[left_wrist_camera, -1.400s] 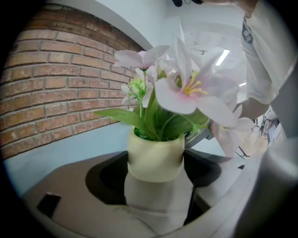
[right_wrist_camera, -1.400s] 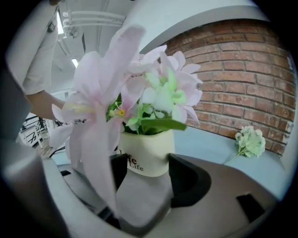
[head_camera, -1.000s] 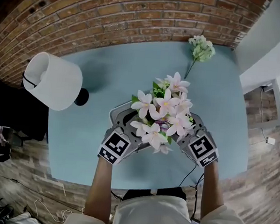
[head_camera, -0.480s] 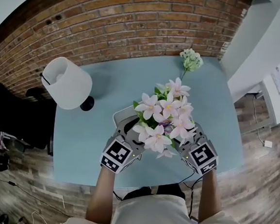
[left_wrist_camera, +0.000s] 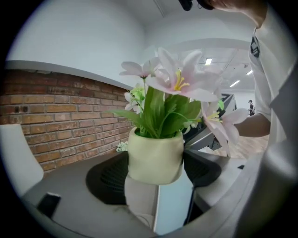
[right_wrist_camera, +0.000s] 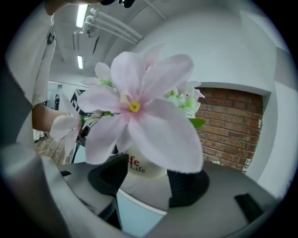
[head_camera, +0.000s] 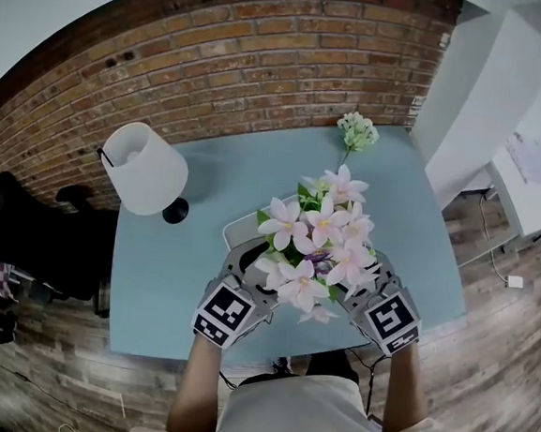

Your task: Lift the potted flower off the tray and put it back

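The potted flower (head_camera: 316, 238), pink-white lilies in a cream pot (left_wrist_camera: 155, 155), is held between both grippers, slightly above the white tray (head_camera: 240, 227). In the head view the blossoms hide the pot. My left gripper (head_camera: 254, 270) is shut on the pot's left side, its black pads (left_wrist_camera: 109, 183) pressed to the pot wall. My right gripper (head_camera: 364, 270) is shut on the other side, where red and grey print shows on the pot (right_wrist_camera: 139, 168) between its pads (right_wrist_camera: 187, 183). Under the pot I see the tray wall (left_wrist_camera: 139, 197) and the blue table (left_wrist_camera: 176, 204).
A white lamp (head_camera: 145, 166) stands at the table's back left. A loose sprig of white-green flowers (head_camera: 356, 130) lies at the back edge by the brick wall. A black chair (head_camera: 15, 235) is left of the table, and a white desk (head_camera: 528, 181) is to the right.
Table, lamp and tray look smaller and farther away in the head view. Both grippers keep their hold on the pot, which seems higher above the tray.
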